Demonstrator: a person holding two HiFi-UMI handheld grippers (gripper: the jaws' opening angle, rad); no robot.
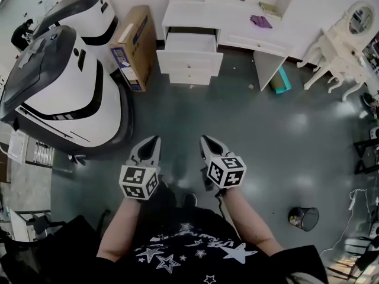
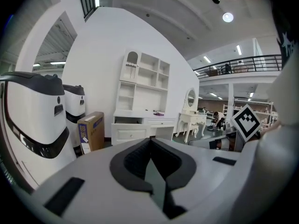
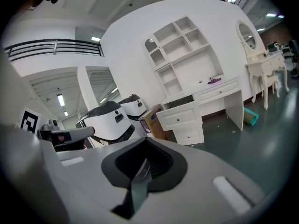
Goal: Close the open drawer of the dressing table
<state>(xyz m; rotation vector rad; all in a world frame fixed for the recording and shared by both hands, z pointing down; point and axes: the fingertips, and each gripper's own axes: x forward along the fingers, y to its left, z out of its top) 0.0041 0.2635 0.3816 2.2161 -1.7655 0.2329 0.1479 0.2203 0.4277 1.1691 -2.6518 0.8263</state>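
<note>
While you hold both tools out over the dark floor [image 1: 278,135], left gripper [image 1: 153,142] and right gripper [image 1: 205,141] sit side by side, near each other, each clenched on nothing, jaws pressed together. The open drawer [image 1: 190,42] is well ahead of both tips, roughly between their lines. It's the top one of the dressing table [image 1: 237,16], pulled out. A cardboard box [image 1: 133,46] stands ahead-left, and white machines [image 1: 65,81] are left of the left gripper.
</note>
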